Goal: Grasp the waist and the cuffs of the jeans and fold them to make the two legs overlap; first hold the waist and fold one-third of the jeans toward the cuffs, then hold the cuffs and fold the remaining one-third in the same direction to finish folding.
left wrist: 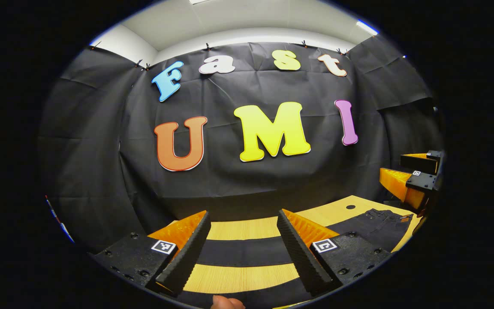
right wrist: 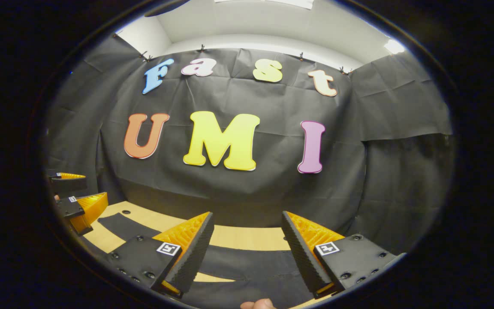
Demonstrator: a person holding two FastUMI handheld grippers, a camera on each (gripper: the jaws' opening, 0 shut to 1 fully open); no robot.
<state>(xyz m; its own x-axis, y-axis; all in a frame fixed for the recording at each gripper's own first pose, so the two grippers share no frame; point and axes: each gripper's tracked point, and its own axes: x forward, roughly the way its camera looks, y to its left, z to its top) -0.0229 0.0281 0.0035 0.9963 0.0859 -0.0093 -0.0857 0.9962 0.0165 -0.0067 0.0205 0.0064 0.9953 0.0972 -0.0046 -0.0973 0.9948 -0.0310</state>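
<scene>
Wooden table (left wrist: pixel 247 229) before black cloth wall (left wrist: pixel 92 141); white ceiling (left wrist: pixel 247 17).

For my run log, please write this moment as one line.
left hand-held gripper: open, above jeans | right hand-held gripper: open, above jeans | jeans: flat on wooden table | fold: not started

Dark denim jeans (left wrist: pixel 375 229) lie flat on the light wooden table (left wrist: pixel 247 277), waist at right, black cloth wall behind.

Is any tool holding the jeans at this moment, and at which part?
Nothing is held. The left tool and the right tool both stand open above the jeans, which lie flat on the table.
</scene>
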